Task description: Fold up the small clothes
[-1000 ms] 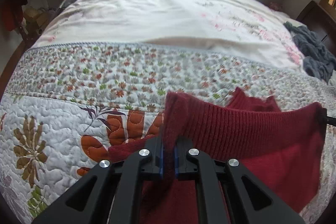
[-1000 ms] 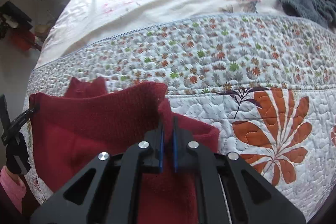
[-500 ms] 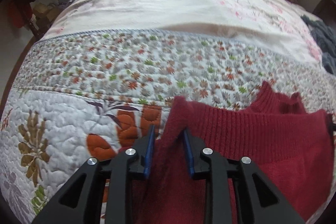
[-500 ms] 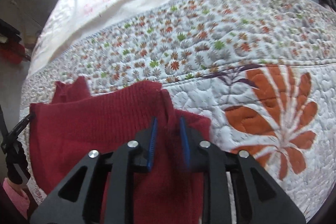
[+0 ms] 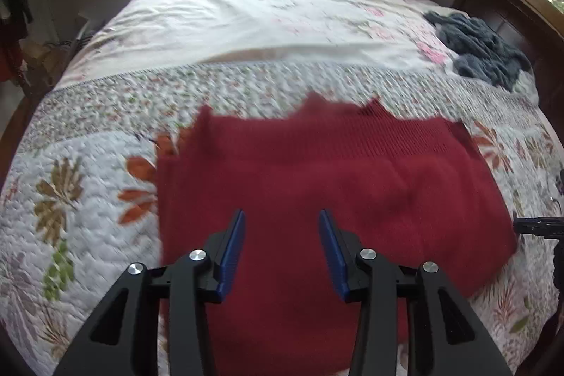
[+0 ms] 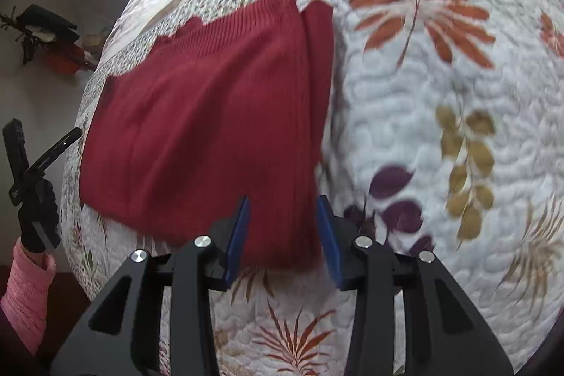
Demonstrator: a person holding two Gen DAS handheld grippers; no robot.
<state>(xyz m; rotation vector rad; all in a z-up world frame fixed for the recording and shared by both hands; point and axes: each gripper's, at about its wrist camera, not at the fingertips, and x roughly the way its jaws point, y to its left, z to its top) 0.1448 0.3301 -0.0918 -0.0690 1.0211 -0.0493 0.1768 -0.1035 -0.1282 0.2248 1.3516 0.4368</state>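
Observation:
A dark red knit sweater (image 5: 317, 185) lies folded flat on the quilted bedspread (image 5: 77, 199), its ribbed hem toward the far side. My left gripper (image 5: 281, 221) hovers open above the near part of the sweater, nothing between its blue pads. In the right wrist view the same sweater (image 6: 211, 115) lies left of centre, and my right gripper (image 6: 283, 205) stands open over its near right corner, holding nothing. The left gripper (image 6: 24, 147) shows at the left edge there, held by a gloved hand (image 6: 37, 214) with a pink sleeve.
A grey blanket or garment (image 5: 483, 51) is heaped at the far right of the bed near the dark wooden headboard (image 5: 507, 9). A cream floral sheet (image 5: 246, 20) covers the far half. The bed edge drops off at the left, beside clutter on the floor (image 6: 53, 41).
Both grippers let go of the sweater's ribbed edge, opened wide and pulled back and up. The sweater now lies flat on the quilt.

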